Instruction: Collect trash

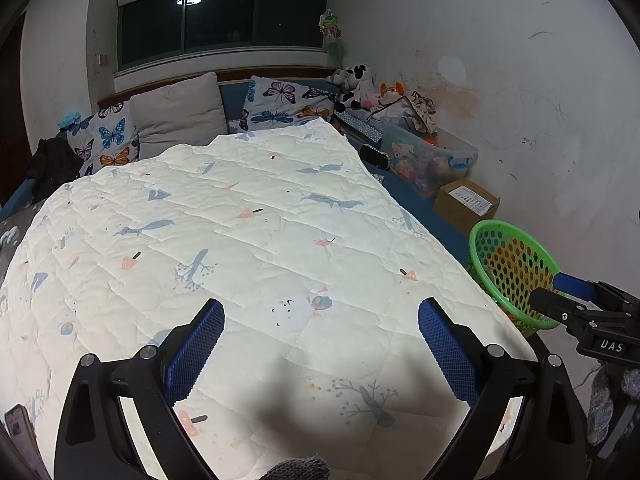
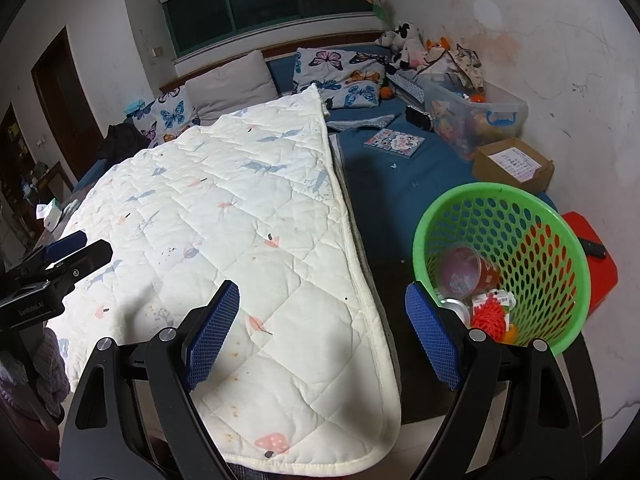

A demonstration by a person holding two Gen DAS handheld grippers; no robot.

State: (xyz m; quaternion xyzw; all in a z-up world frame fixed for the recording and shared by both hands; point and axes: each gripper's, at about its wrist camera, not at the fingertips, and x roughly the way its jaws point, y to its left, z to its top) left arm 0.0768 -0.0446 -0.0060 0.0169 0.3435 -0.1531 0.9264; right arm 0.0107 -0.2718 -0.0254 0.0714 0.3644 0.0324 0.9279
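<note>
Both tools – left (image 1: 320, 320), right (image 2: 322, 304) – gape empty over the quilt (image 2: 240, 220); the basket (image 2: 560, 216) at the bed's right edge holds trash, so next seems finding more.

The green basket (image 1: 516, 276) is partly cut off behind the right tool (image 1: 560, 292) in the left view. The label print on the cardboard box (image 2: 514, 166) is too small to read.

Tilted green perforated basket (image 2: 560, 216) beside the bed, holding a plastic cup (image 2: 468, 268) and wrappers (image 2: 490, 310).
</note>
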